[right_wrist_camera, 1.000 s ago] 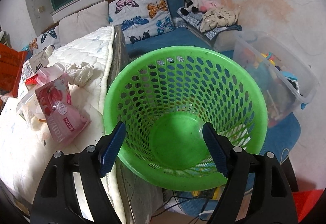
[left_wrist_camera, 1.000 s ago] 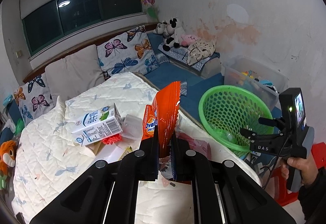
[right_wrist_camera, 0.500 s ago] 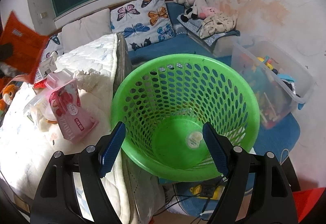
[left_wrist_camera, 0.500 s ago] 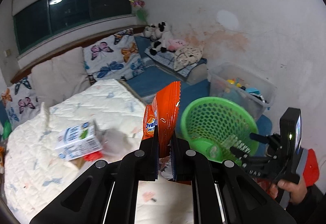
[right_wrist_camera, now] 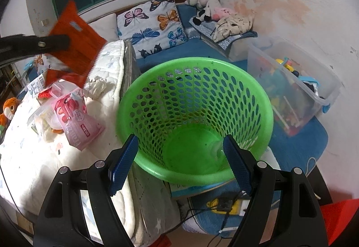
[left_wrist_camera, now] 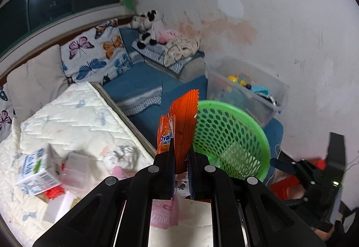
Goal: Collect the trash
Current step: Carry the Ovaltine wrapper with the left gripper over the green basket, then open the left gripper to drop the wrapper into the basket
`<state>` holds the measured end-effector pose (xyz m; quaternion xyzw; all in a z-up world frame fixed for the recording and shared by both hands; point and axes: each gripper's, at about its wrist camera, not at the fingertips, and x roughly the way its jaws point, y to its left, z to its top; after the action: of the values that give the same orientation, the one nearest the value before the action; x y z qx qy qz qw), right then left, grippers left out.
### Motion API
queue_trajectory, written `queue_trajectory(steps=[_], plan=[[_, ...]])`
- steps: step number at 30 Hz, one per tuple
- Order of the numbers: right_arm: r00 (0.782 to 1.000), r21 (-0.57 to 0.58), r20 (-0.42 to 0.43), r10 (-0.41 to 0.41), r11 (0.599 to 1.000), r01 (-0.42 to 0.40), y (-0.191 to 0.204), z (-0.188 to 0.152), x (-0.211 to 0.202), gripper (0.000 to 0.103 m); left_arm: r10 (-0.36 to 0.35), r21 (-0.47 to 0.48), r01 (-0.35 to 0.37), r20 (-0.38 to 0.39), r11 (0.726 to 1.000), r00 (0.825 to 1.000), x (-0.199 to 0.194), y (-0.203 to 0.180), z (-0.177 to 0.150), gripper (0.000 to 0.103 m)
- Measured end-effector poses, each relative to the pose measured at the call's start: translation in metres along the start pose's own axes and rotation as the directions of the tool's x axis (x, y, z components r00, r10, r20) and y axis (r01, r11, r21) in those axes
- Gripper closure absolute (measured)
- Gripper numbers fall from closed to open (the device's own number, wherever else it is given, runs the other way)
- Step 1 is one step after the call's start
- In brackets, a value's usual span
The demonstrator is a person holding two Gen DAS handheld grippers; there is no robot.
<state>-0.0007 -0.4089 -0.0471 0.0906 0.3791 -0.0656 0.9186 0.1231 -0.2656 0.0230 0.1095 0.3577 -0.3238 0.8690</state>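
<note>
- Two tools in play: the left tool (left_wrist_camera: pixel 181 152) is clenched on a crinkly orange foil snack wrapper (left_wrist_camera: pixel 182 125), which sticks up between its fingers, just beside the rim of the round green perforated plastic basket (right_wrist_camera: pixel 253 94) but not over the opening yet.
- Right tool (right_wrist_camera: pixel 179 152) is spread wide, grasping nothing, hanging right above the basket's near rim.
- Basket looks nearly bare inside, only something pale and see-through at the bottom (right_wrist_camera: pixel 216 146), too blurry to name, so collecting looks like it's barely started.
- Plenty left on the quilted white bed (left_wrist_camera: pixel 74 116): a white and blue drink carton (left_wrist_camera: pixel 33 170), a pink printed refill pouch (right_wrist_camera: pixel 75 119), a crumpled white tissue wad (right_wrist_camera: pixel 96 87), plus some clear plastic bits.
- Best guess: wrapper goes in next, then back for the rest.
</note>
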Motion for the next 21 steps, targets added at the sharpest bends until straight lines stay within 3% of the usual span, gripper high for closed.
queue_trajectory(steps=[10, 21], plan=[[1.000, 0.024, -0.013, -0.007, 1.000, 0.008, -0.010, -0.010, 0.000, 0.025, -0.042, 0.020, 0.044, -0.081, 0.999, 0.996, 0.049, -0.024, 0.000, 0.094], [1.000, 0.050, -0.025, -0.011, 0.999, 0.012, -0.020, -0.019, 0.000, 0.025, -0.027, 0.049, 0.033, -0.129, 0.998, 0.991, 0.087, -0.039, -0.005, 0.090]])
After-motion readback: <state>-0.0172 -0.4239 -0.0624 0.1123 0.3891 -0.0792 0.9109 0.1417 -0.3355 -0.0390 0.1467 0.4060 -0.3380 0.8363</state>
